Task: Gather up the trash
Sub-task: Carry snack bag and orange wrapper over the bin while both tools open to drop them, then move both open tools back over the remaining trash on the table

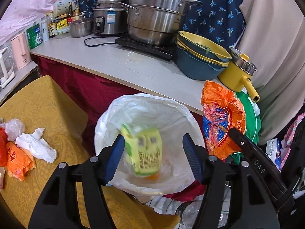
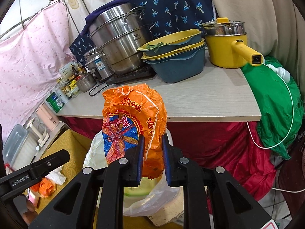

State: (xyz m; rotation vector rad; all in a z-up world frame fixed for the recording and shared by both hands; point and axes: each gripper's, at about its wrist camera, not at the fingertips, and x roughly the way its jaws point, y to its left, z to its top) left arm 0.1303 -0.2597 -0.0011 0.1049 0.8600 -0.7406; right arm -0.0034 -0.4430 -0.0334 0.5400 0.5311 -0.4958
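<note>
1. Bin (image 1: 183, 114) lined with white bag beside yellow table's (image 1: 47, 103) edge; blurred yellow packet (image 1: 144, 148) inside its mouth.
2. Left gripper (image 1: 153, 158) over bin, jaws apart, packet between, not pinched.
3. Right gripper (image 2: 152, 158) clamps orange bag (image 2: 131, 122) above bin.
4. Tissue (image 1: 36, 145), orange wrappers (image 1: 17, 158) at table's left edge.

Even, bright indoor light, soft shadows only, mild glare on the steel steamer pot (image 1: 158, 17), yellow-green wrapper (image 1: 144, 148) motion-blurred, remainder sharp, strong fisheye bowing of the counter (image 1: 118, 61) edge, black vignette in all corners
</note>
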